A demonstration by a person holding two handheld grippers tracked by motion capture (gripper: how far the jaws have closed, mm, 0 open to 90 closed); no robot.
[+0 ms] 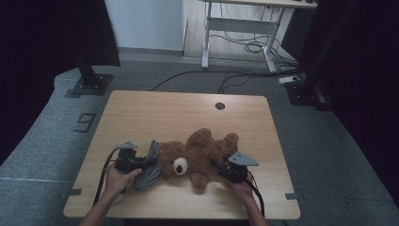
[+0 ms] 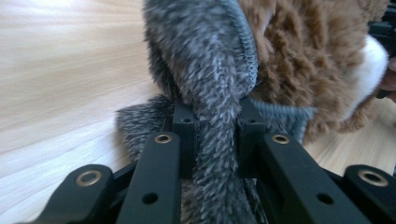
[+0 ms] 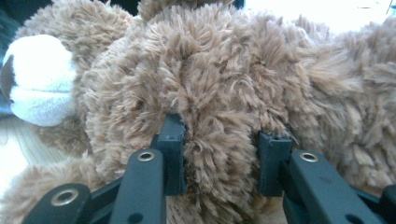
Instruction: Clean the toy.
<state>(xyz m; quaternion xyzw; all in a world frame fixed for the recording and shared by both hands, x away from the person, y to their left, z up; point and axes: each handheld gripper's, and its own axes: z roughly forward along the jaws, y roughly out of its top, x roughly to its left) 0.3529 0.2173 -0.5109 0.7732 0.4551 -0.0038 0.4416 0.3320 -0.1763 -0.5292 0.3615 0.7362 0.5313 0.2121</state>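
A brown teddy bear (image 1: pixel 202 155) lies on its back on the wooden table (image 1: pixel 155 113), its white snout (image 1: pixel 180 165) toward the front edge. At its head, on the left, is a grey fuzzy cloth (image 1: pixel 149 170). My left gripper (image 1: pixel 148 162) is shut on a fold of that grey cloth (image 2: pixel 205 56), which bulges up between the pads next to the bear's fur (image 2: pixel 308 56). From the right, my right gripper (image 1: pixel 217 165) is shut on a thick tuft of the bear's body (image 3: pixel 210 70). The bear's snout (image 3: pixel 39 79) lies to the left in the right gripper view.
A round cable hole (image 1: pixel 219 106) sits near the table's far edge. Beyond the table are a white desk frame (image 1: pixel 244 23), floor cables (image 1: pixel 244 75) and a black stand base (image 1: pixel 89 84) at the far left. A hand holds each gripper near the front edge.
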